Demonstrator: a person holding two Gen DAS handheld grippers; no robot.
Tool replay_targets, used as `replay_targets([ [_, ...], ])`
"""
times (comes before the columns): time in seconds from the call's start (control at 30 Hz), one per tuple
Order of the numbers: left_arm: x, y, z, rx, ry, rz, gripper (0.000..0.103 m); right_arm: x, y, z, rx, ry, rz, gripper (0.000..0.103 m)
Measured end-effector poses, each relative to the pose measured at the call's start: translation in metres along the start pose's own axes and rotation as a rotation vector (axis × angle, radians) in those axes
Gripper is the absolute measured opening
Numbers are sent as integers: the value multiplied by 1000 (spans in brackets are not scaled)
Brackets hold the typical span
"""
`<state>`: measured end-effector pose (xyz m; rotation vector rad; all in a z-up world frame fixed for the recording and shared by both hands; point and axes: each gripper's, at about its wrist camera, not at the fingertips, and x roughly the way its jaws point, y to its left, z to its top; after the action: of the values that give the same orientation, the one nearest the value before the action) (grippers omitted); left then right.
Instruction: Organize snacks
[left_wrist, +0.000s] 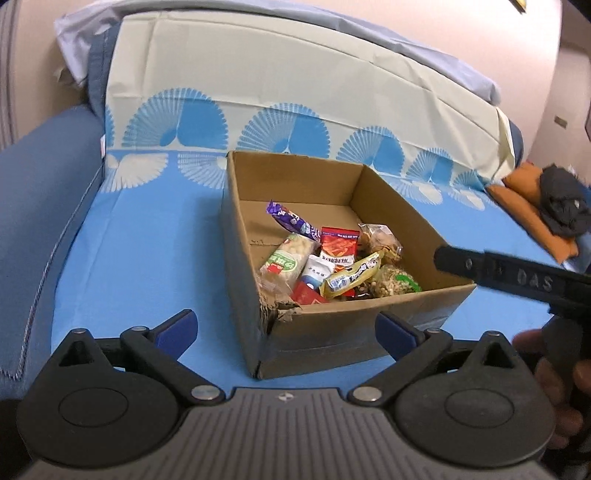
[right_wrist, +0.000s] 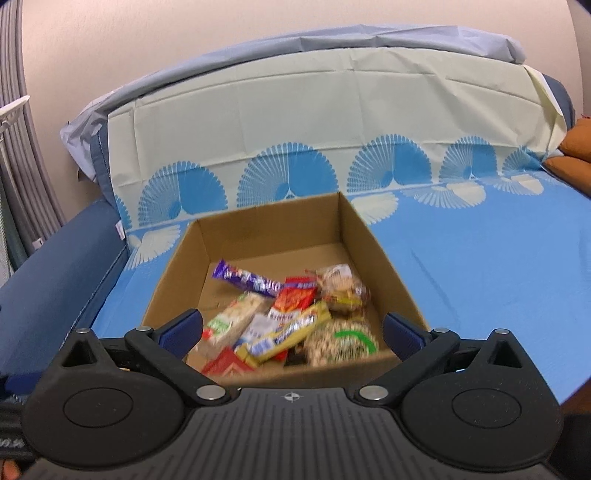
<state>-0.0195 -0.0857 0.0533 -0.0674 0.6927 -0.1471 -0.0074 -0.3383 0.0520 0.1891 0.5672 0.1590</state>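
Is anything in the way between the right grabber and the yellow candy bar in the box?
Nothing visible blocks it. The right gripper is open just above the cardboard box's near wall, and the yellow candy bar lies on top of the snack pile, uncovered. The box has no lid.

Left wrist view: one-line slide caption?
Open left gripper faces a cardboard box of snack packets on the blue sheet.

Ahead of our left gripper (left_wrist: 286, 332) sits a matt corrugated cardboard box (left_wrist: 406, 229) — its near corner torn and rough. Inside, we see glossy plastic snack wrappers (left_wrist: 332, 258). Beneath it lies a smooth blue cloth sheet (left_wrist: 147, 258). Our gripper bodies look like matt black plastic — with shiny metal pivot pins (left_wrist: 204, 392).
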Motion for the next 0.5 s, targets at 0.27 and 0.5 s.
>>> replay_targets([
  [0.27, 37, -4, -19, -5, 65, 11, 102, 6, 10, -15, -79, 49, -39, 102],
  [0.5, 44, -12, -15, -6, 34, 30, 102, 17, 6, -20, -98, 75, -77, 102],
])
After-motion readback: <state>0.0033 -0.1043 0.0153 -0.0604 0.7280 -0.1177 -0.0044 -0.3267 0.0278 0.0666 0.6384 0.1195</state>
